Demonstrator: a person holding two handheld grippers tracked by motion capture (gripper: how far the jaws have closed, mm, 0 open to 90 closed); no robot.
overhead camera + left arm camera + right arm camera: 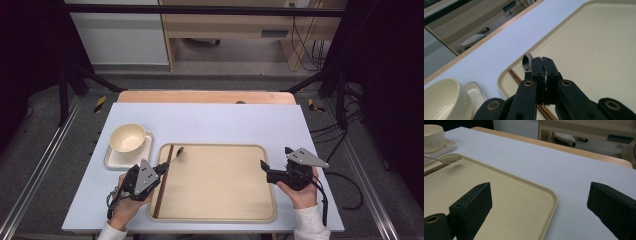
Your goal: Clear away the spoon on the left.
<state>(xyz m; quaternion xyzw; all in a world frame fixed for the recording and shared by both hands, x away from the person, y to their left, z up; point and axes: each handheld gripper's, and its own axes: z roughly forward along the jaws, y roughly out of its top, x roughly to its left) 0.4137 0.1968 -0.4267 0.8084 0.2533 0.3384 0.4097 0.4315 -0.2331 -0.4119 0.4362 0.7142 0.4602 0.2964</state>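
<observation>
**Spoon clamped in left gripper over tray's left edge**

Left gripper clamped on a spoon, jaws pressed together on the thin handle, bowl end poking out past the jaw tips; spoon raised over the near-left part of the beige tray, just beside the chopsticks lying along the tray's left rim; right gripper spread wide apart, holding nothing, at the tray's right edge.

Likely light, rigid, smooth and a bit slippery; best gripped mid-handle, as now; little risk of breaking.

Counted: 1 spoon; 1 pair of chopsticks; 1 tray; 1 cream bowl on 1 small square plate, left of the tray; bowl probably fragile.
</observation>
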